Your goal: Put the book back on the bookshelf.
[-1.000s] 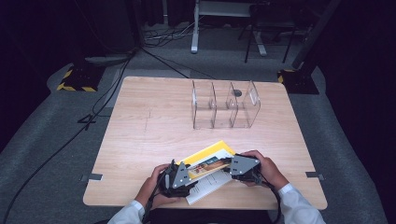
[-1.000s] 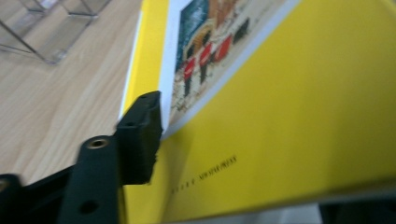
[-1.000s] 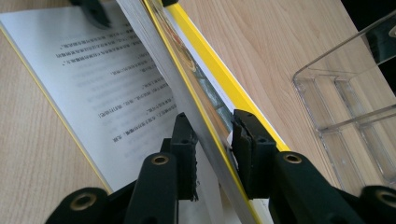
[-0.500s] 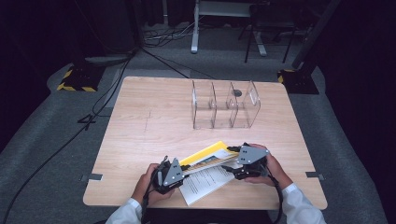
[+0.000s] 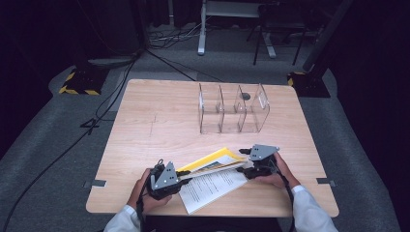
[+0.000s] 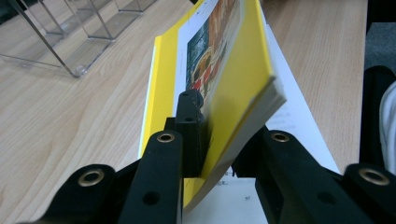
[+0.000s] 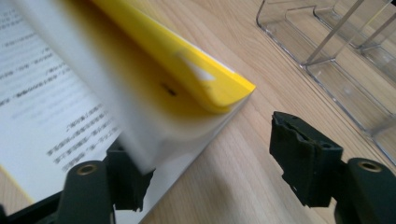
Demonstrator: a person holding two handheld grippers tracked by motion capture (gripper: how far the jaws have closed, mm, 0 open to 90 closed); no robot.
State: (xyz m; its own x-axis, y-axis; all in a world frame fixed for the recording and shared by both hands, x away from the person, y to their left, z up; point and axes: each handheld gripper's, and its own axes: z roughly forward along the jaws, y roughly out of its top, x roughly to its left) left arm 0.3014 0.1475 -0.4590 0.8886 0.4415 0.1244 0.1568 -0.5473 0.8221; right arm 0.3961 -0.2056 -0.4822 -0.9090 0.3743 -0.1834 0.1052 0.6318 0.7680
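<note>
A yellow booklet [image 5: 212,161] lies at the near edge of the wooden table [image 5: 159,125], partly over a printed white sheet [image 5: 212,187]. The left gripper [image 5: 180,172] has its jaws closed on the booklet's near corner, lifting that end. The right gripper [image 5: 244,163] sits at the booklet's other end with jaws spread wide, one under the pages, nothing clamped. A clear acrylic divider rack [image 5: 233,108] stands well apart toward the far side

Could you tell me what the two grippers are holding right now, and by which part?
The left gripper clamps the yellow booklet at its near corner. The right gripper is open, holding nothing.
</note>
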